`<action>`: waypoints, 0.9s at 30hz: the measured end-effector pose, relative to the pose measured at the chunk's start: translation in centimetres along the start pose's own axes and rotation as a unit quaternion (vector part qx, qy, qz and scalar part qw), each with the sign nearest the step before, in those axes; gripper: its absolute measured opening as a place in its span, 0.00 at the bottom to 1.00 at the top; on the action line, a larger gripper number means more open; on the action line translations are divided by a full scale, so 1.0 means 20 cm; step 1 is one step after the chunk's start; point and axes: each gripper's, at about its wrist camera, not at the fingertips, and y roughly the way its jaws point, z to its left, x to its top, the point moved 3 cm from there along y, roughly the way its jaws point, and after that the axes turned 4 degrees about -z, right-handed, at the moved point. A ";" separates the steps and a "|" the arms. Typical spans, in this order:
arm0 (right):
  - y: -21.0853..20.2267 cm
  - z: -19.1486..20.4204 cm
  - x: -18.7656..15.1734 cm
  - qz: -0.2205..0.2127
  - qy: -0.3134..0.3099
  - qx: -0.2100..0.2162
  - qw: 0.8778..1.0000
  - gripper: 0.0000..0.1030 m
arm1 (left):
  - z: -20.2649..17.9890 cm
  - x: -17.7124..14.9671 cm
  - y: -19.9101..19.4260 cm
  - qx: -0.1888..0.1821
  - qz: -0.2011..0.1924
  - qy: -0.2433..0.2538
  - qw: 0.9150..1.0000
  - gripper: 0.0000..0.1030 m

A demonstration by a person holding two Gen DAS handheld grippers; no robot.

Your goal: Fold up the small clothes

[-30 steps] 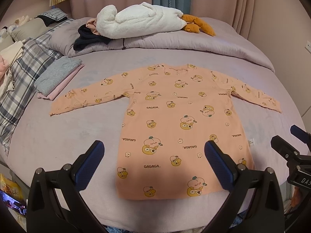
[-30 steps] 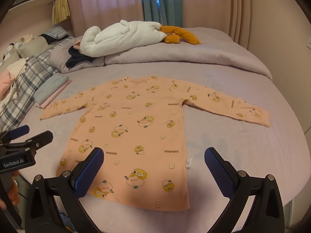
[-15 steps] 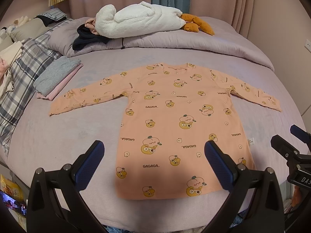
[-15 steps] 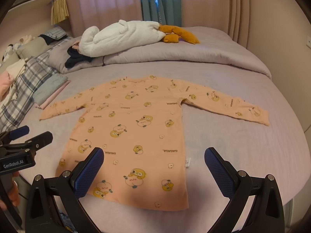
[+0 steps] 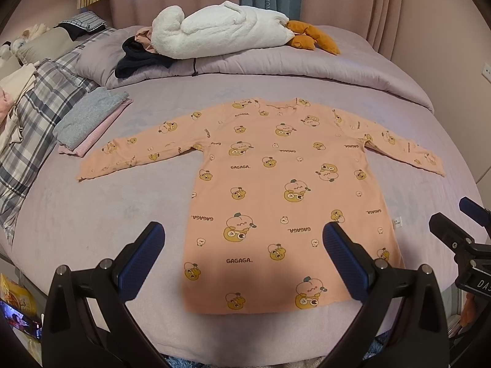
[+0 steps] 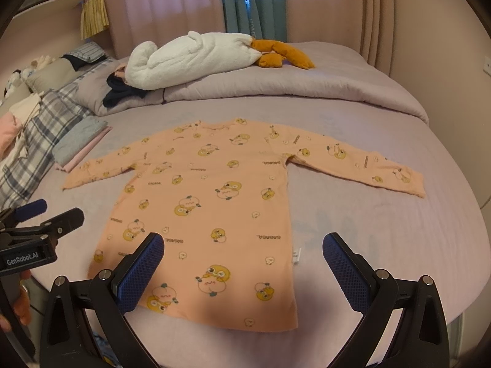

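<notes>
Peach shirt (image 5: 285, 196) flat on bed (image 5: 92, 220) — seemingly just beyond both wide-open, empty grippers.

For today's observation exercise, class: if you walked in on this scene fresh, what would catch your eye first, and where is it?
First, the peach long-sleeved top printed with cartoon fruit and "GAGAGA", spread flat with both sleeves out in the middle of the lilac bed. Next, the big white plush goose with orange feet lying on the folded duvet behind it. Nearest the cameras, the left gripper and the right gripper hover over the hem, jaws wide open, holding nothing.
</notes>
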 end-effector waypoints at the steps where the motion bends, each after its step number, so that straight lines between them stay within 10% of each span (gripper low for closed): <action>1: 0.00 0.00 0.00 0.000 0.000 0.000 1.000 0.99 | 0.00 0.00 0.00 0.000 0.000 0.000 1.000 1.00; 27: 0.00 0.00 -0.01 0.003 0.001 0.000 1.000 0.99 | -0.01 0.00 0.01 -0.003 0.001 0.005 1.000 1.00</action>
